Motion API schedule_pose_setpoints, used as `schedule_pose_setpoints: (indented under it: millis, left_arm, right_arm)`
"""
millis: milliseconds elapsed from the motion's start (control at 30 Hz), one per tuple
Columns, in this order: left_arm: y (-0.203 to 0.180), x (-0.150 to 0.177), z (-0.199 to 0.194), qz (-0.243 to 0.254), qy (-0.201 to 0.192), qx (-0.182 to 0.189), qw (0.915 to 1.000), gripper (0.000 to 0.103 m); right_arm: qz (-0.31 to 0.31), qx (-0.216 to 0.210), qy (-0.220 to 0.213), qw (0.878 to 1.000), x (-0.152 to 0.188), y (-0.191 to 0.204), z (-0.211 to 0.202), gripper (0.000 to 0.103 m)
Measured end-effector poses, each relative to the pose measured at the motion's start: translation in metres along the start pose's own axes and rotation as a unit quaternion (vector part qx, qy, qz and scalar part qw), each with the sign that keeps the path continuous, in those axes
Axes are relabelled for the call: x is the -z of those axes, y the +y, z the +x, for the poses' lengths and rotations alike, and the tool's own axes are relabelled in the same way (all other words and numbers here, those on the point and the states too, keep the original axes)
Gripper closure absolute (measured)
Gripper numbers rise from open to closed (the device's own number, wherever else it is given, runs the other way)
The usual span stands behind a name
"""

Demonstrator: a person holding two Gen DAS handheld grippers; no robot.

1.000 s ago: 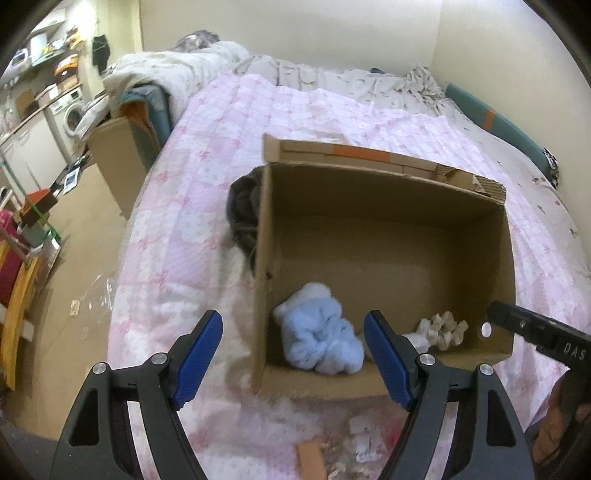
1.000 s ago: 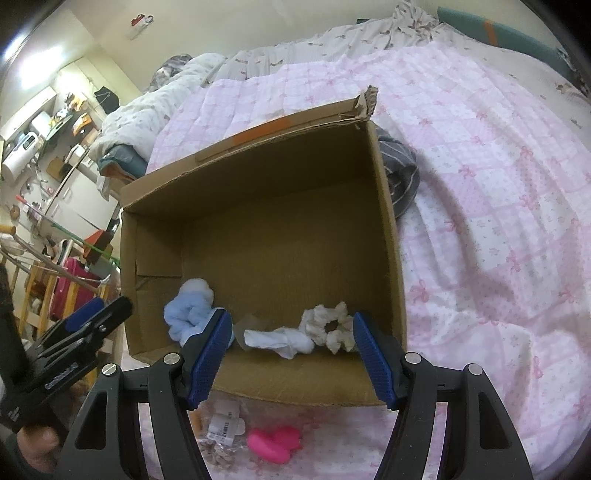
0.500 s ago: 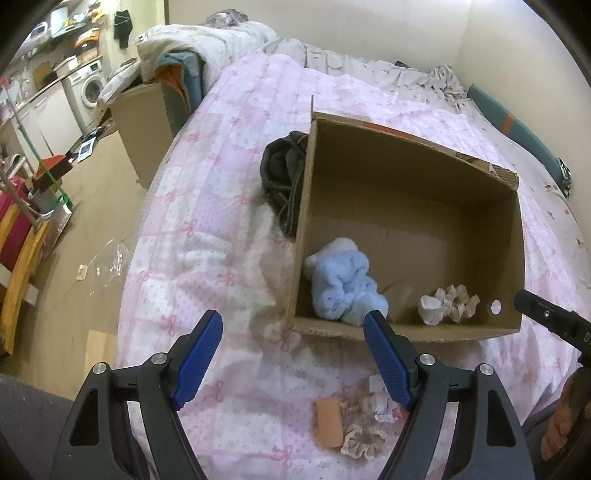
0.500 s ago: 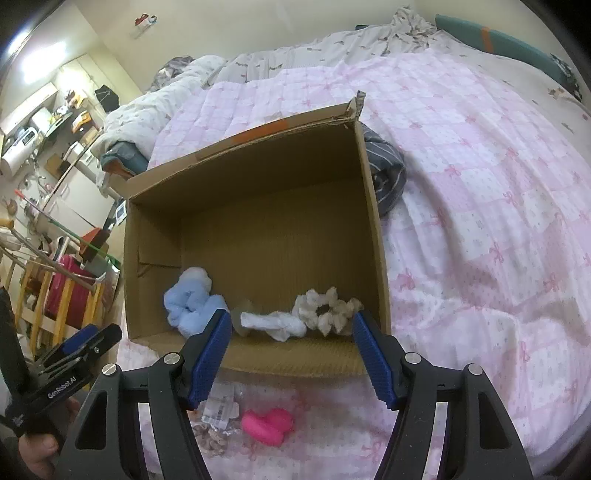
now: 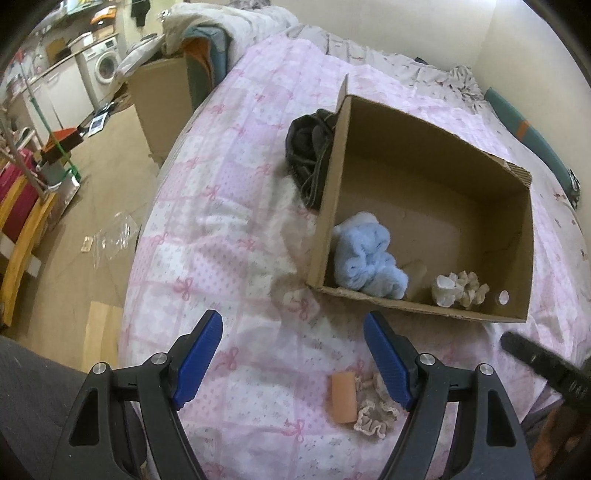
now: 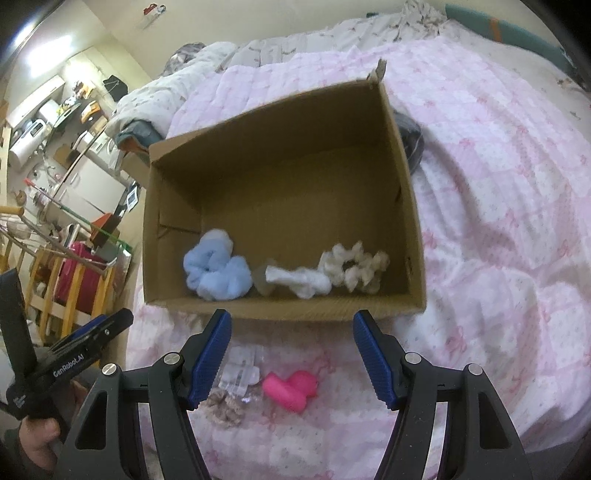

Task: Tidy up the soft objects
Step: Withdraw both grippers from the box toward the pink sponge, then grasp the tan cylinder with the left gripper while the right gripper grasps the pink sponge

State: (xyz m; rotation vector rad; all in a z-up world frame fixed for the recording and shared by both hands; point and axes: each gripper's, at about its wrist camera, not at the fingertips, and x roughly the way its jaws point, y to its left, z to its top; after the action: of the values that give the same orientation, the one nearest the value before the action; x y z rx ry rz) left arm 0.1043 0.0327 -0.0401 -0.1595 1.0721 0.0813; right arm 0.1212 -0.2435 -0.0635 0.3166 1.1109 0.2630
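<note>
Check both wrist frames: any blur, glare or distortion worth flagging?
Left wrist: strong fisheye bending, dark vignette corners, cardboard box sharp, right gripper smeared. Right wrist: box rim soft from motion, bright ceiling glare top left, pink soft toy fairly sharp.

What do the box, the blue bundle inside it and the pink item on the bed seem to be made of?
Box: brown corrugated cardboard, matte, torn fluted corner.
Blue bundle: fluffy plush fabric, fuzzy nap.
Pink item: smooth, perhaps foam or soft plastic; unclear.

Bed (image 5: 236, 206) with pink bow-print quilt; cream walls (image 5: 424, 26) behind. Tan floor (image 5: 92, 177) at bed's left edge. Washing machine (image 5: 105, 64), white cabinets (image 5: 62, 92), yellow wooden rack (image 5: 22, 236) beyond.
</note>
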Motion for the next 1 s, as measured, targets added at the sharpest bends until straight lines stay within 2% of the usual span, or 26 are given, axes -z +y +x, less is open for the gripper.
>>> schedule_pose_setpoints:
  millis: [167, 267, 400, 533, 600, 700, 733, 833, 900, 1000]
  left_arm:
    - [0.002, 0.003, 0.014, -0.012, 0.028, 0.001, 0.9995, 0.026]
    - [0.000, 0.008, 0.029, -0.006, 0.066, 0.007, 0.9977, 0.026]
    - [-0.010, 0.023, 0.056, 0.014, 0.135, 0.022, 0.9905, 0.035]
    - [-0.018, 0.035, 0.078, 0.021, 0.183, 0.037, 0.9822, 0.043]
    - [-0.022, 0.038, 0.086, 0.024, 0.198, 0.043, 0.9789, 0.049]
    - [-0.029, 0.044, 0.095, 0.038, 0.213, 0.040, 0.9754, 0.056]
    - [-0.029, 0.046, 0.097, 0.040, 0.218, 0.038, 0.9745, 0.059]
    - [-0.031, 0.049, 0.098, 0.041, 0.218, 0.037, 0.9744, 0.074]
    - [-0.032, 0.049, 0.096, 0.047, 0.212, 0.037, 0.9755, 0.094]
    - [-0.032, 0.047, 0.092, 0.048, 0.208, 0.045, 0.9759, 0.097]
  right_arm:
    - [-0.004, -0.010, 0.077, 0.997, 0.015, 0.006, 0.032, 0.031]
    - [-0.032, 0.019, 0.109, 0.993, 0.022, 0.016, 0.051, 0.031]
    - [-0.058, 0.050, 0.147, 0.986, 0.030, 0.023, 0.077, 0.031]
    - [-0.078, 0.064, 0.164, 0.981, 0.034, 0.029, 0.090, 0.031]
    - [-0.083, 0.067, 0.165, 0.980, 0.036, 0.031, 0.092, 0.034]
    - [-0.091, 0.069, 0.163, 0.980, 0.036, 0.036, 0.093, 0.048]
    - [-0.093, 0.070, 0.162, 0.980, 0.037, 0.037, 0.093, 0.049]
    - [-0.105, 0.072, 0.157, 0.979, 0.039, 0.040, 0.092, 0.049]
    - [-0.107, 0.072, 0.156, 0.979, 0.039, 0.042, 0.094, 0.050]
    - [-0.107, 0.070, 0.155, 0.980, 0.040, 0.043, 0.093, 0.050]
